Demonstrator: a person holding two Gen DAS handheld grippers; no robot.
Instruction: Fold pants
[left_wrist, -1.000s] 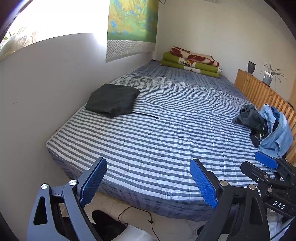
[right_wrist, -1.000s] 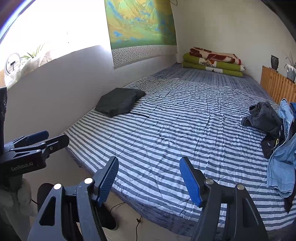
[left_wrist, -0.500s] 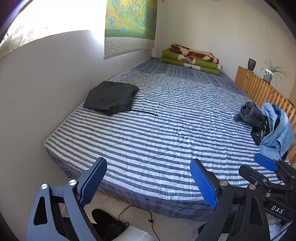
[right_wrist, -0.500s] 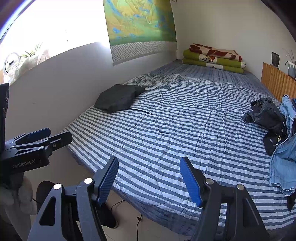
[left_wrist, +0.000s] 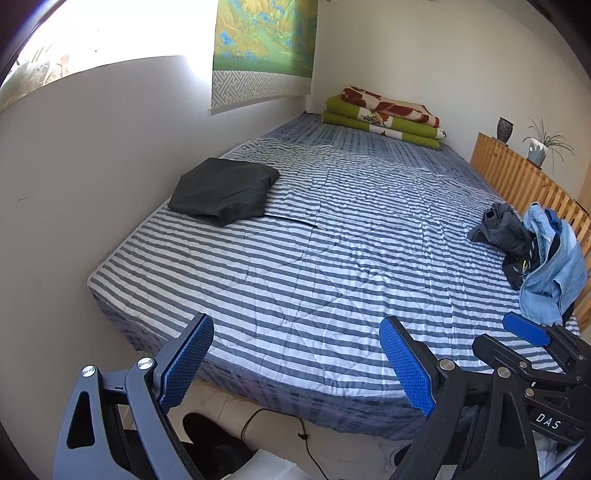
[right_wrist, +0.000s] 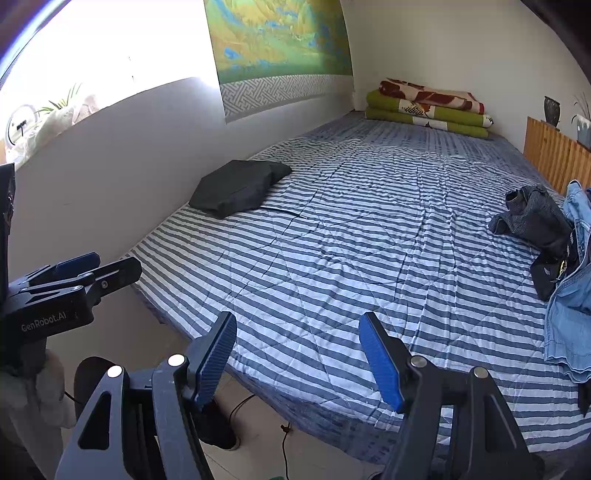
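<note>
Both the left tongs (left_wrist: 295, 363) and right tongs (right_wrist: 297, 360) were held spread and empty before the bed's near edge. A folded dark grey garment (left_wrist: 225, 190) was seen by the wall edge of the blue-and-white striped bed (left_wrist: 332, 258). Crumpled denim pants (left_wrist: 550, 266) were heaped at the opposite edge, with bare quilt between.

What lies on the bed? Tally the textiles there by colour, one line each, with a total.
Black folded garment: 1
Dark grey crumpled garment: 1
Light blue denim garment: 1
Black printed garment, partly hidden: 1
Green folded blankets: 2
Red patterned blanket: 1
Total: 7
</note>
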